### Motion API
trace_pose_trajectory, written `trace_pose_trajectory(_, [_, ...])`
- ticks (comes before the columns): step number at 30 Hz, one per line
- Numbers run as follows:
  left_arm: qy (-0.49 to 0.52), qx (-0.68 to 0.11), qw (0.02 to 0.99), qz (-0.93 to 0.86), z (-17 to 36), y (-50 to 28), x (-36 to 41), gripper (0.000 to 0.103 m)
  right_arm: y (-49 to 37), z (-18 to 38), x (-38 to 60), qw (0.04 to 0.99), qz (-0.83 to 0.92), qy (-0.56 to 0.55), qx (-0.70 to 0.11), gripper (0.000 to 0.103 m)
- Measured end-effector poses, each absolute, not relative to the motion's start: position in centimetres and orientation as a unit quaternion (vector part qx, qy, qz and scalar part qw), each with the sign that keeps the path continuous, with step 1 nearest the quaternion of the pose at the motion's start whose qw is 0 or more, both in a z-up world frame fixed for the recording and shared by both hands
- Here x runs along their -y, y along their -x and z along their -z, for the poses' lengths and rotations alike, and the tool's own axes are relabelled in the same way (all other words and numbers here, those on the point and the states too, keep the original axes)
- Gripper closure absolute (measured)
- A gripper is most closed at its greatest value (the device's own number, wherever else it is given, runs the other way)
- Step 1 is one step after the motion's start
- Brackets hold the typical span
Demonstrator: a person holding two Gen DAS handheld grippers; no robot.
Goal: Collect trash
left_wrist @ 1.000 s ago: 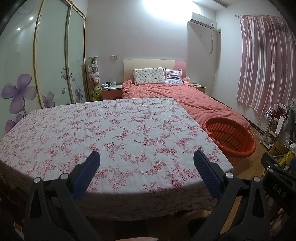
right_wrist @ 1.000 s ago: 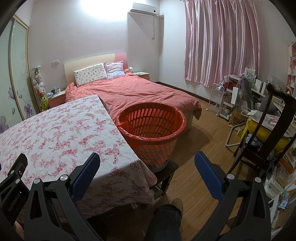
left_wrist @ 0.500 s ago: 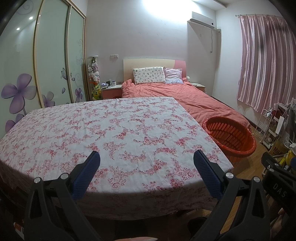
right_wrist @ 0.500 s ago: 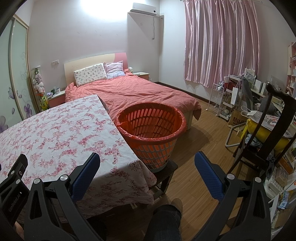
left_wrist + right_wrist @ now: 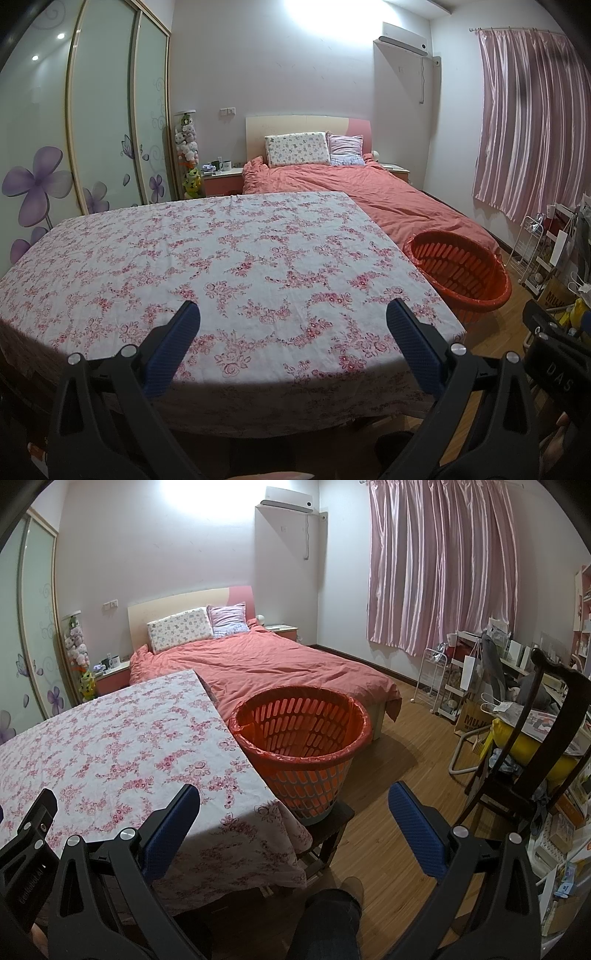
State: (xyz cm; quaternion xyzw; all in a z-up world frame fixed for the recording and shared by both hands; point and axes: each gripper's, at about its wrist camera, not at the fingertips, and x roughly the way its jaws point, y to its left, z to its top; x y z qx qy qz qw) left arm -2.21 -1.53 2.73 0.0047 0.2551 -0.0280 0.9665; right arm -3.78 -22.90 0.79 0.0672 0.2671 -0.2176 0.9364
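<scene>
An orange slatted trash basket (image 5: 301, 738) lined with a red bag stands on a low dark stool at the table's right edge; it also shows in the left wrist view (image 5: 458, 269). The table with a pink floral cloth (image 5: 221, 266) carries nothing that I can see as trash. My left gripper (image 5: 291, 347) is open and empty over the table's near edge. My right gripper (image 5: 293, 827) is open and empty, near the table's right corner (image 5: 258, 812) and in front of the basket.
A bed with a coral cover (image 5: 280, 661) lies behind the table and basket. A dark wooden chair (image 5: 535, 738) and cluttered shelves (image 5: 469, 679) stand at the right. A wardrobe with flower doors (image 5: 92, 147) is at the left. Wooden floor (image 5: 406, 760) lies right of the basket.
</scene>
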Motion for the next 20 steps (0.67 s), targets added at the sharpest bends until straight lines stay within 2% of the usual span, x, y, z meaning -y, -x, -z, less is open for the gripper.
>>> trace_pose_trajectory(20, [-0.004, -0.259, 0.966, 0.028, -2.33, 2.46, 1.40, 0.004, 3.78, -0.73, 22.81, 0.936, 0.217, -0.067, -0.267, 0.002])
